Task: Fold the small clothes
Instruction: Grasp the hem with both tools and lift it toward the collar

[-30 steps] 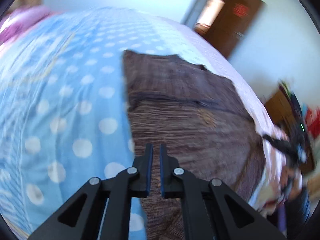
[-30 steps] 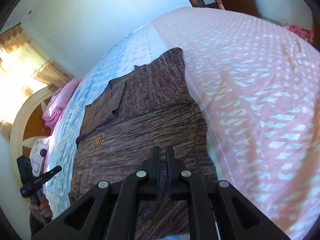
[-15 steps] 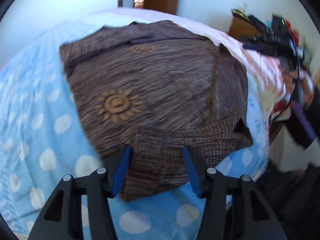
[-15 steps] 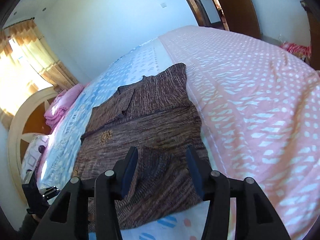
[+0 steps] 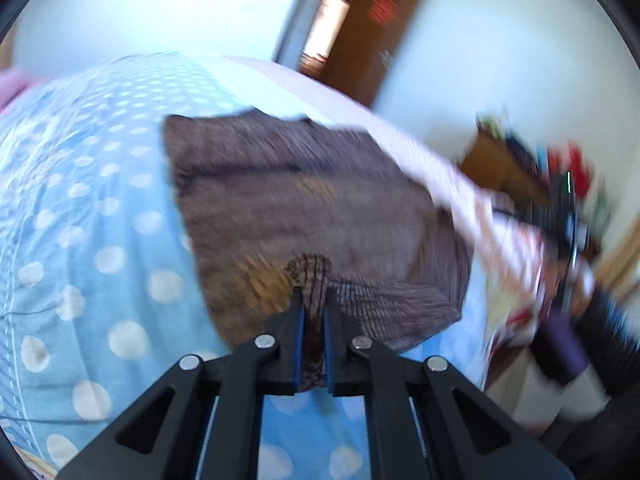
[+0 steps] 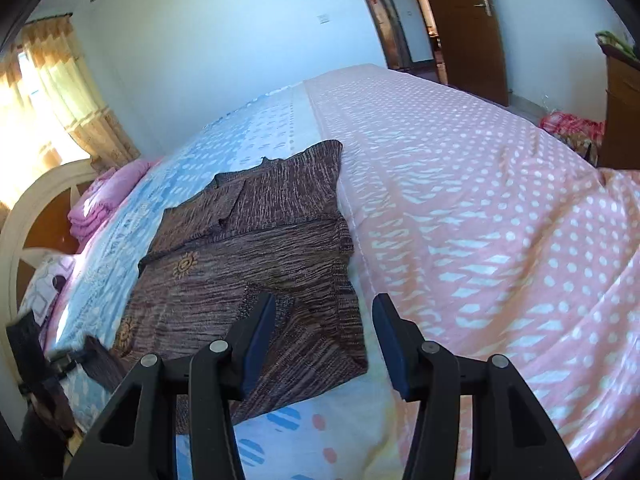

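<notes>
A brown striped garment (image 5: 300, 208) with orange sun motifs lies flat on the bed, half on the blue dotted sheet (image 5: 100, 240). My left gripper (image 5: 313, 296) is shut on the garment's near edge, and a pinched fold of cloth rises between the pads. In the right wrist view the garment (image 6: 256, 256) reaches up to the seam of the pink dotted sheet (image 6: 480, 200). My right gripper (image 6: 324, 302) hangs open above the garment's near right corner with nothing between its fingers. The left gripper (image 6: 52, 360) shows small at the far left, at the garment's lifted corner.
Folded pink bedding (image 6: 108, 196) lies by the curved headboard (image 6: 24, 216). A brown door (image 6: 460, 20) stands open beyond the bed. A wooden cabinet (image 6: 620, 108) and red cloth (image 6: 572, 128) sit at the right. A cluttered shelf (image 5: 504, 168) shows blurred.
My left gripper opened over the garment's near edge, then closed on it. My right gripper went from shut to open and drew back and up from the garment.
</notes>
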Demonstrator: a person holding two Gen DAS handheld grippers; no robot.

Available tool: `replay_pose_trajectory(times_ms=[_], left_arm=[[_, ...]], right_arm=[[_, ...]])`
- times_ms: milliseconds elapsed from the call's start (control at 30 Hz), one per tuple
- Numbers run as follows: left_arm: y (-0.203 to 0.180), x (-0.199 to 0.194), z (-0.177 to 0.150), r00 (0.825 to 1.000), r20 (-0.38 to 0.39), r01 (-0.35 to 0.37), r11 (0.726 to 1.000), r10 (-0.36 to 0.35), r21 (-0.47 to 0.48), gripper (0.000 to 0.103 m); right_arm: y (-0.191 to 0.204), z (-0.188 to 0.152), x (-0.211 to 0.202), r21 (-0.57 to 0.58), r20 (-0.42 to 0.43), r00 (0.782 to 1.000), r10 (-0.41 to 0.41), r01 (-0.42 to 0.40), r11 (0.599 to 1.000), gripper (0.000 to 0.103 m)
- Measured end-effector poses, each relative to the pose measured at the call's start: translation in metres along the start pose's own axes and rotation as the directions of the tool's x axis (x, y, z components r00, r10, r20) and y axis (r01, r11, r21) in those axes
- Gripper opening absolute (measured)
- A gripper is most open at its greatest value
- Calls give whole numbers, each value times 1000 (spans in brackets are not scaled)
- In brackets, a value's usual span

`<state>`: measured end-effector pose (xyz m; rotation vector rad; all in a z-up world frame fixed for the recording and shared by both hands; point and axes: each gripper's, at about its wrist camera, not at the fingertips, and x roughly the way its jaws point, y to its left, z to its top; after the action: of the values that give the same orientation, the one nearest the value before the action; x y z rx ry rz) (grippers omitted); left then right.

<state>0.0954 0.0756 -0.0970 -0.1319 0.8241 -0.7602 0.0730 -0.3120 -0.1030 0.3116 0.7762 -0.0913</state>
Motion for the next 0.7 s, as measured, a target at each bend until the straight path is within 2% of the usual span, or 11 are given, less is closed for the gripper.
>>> replay_pose_trajectory(times_ms=[100, 133, 200, 300, 367, 433, 500, 533, 567, 600, 700], left_arm=[[40, 2, 14, 998, 42, -42, 983, 50, -176, 8], [55, 6, 16, 997, 33, -60, 971, 70, -231, 7], [71, 15, 16, 994, 3, -101, 955, 107, -278, 4], [65, 23, 12, 990, -35, -138, 963, 133, -231, 4], [49, 19, 8, 993, -37, -116, 982, 112, -150, 5], [41, 16, 7, 994, -53, -97, 992, 93, -81, 20], [35, 15, 6, 994, -71, -86, 996, 84, -34, 75], [33, 17, 5, 993, -78, -86, 996, 84, -21, 84], [32, 20, 5, 993, -85, -85, 996, 84, -14, 88], [32, 25, 5, 992, -94, -85, 996, 83, -12, 88], [32, 36, 1, 990, -121, -73, 997, 69, -34, 86]], right_arm=[[7, 3, 12, -89, -38, 999, -22, 19, 996, 52], [11, 3, 17, -116, -54, 998, -11, 5, 993, 52], [23, 3, 29, -187, -84, 996, 8, -24, 982, 52], [46, 0, 48, -331, -141, 990, -10, -37, 943, 52], [61, -4, 61, -456, -170, 984, -59, -26, 890, 52], [72, -10, 72, -571, -187, 977, -105, -21, 821, 52], [78, -14, 82, -645, -186, 974, -130, -21, 764, 52], [81, -14, 89, -670, -179, 974, -139, -17, 742, 52], [81, -12, 96, -677, -179, 974, -136, -22, 735, 52], [82, -10, 104, -675, -192, 974, -124, -39, 737, 52], [82, -3, 116, -633, -221, 973, -67, -91, 769, 52]])
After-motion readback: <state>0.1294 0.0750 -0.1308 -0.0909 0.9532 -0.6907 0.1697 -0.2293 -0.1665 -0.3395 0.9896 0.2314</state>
